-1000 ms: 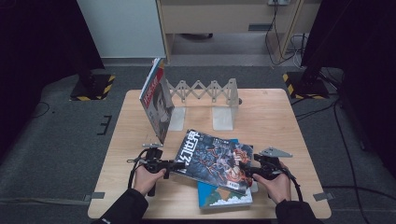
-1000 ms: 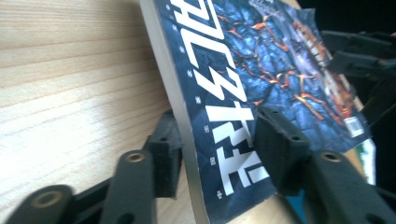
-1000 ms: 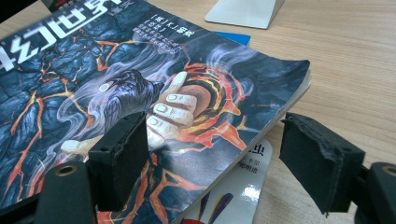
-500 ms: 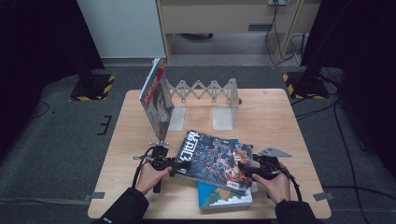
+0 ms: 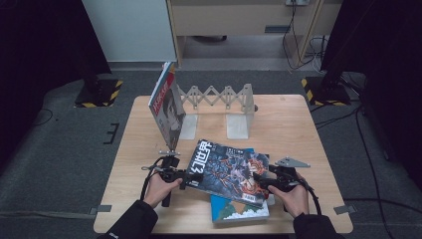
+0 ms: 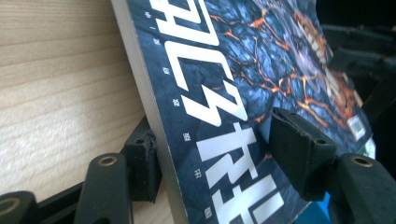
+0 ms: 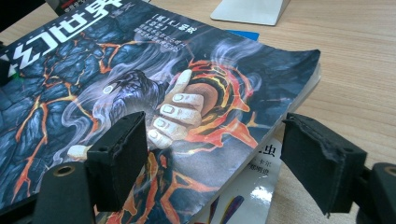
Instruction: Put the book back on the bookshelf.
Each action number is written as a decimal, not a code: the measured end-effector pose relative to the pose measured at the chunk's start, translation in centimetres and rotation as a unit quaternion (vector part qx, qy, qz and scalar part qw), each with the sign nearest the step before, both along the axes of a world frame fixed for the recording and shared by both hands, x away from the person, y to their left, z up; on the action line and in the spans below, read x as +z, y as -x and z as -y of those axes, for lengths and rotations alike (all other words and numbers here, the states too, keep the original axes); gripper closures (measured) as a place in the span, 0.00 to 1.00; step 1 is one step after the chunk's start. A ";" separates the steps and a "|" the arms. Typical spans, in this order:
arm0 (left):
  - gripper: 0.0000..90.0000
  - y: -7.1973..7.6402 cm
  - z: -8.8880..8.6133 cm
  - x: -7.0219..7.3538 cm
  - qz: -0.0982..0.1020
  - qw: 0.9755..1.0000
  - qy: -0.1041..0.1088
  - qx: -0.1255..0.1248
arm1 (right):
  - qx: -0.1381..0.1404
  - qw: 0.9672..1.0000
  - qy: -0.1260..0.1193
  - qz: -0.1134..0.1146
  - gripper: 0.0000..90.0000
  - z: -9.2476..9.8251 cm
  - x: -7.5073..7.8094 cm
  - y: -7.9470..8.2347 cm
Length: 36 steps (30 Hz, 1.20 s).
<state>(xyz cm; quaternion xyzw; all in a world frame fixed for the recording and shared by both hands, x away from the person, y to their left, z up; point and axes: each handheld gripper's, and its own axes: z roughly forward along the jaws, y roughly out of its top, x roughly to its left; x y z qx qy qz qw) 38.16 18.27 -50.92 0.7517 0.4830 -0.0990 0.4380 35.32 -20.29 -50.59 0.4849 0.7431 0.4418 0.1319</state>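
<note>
Dark magazine (image 6: 233, 93) sits between left gripper (image 6: 219, 154) jaws, seemingly unpinched.

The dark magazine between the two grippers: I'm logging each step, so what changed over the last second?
The left gripper has slid a little inward along the dark magazine; its jaws have just been opening, then closing slightly, with the magazine's edge between them but a gap at one pad. The right gripper, the teal book underneath, the leaning book and the rack stayed put.
</note>
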 end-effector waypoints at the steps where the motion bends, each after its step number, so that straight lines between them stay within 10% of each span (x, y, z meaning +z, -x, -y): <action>1: 0.41 0.2 0.0 0.1 0.003 1.000 -0.002 0.002 | 0.000 1.000 0.000 0.000 0.25 0.0 0.0 0.0; 7: 0.35 0.9 -1.0 0.6 0.021 1.000 -0.019 0.003 | 0.000 1.000 0.000 0.002 0.25 0.0 0.0 0.0; 21: 0.26 0.8 0.0 -0.8 -0.037 0.999 0.012 -0.011 | 0.000 1.000 -0.001 0.000 0.25 0.0 0.0 0.0; 36: 0.51 1.3 0.1 2.0 -0.012 0.999 0.050 0.004 | -0.003 1.000 -0.006 0.002 0.25 0.0 0.0 0.1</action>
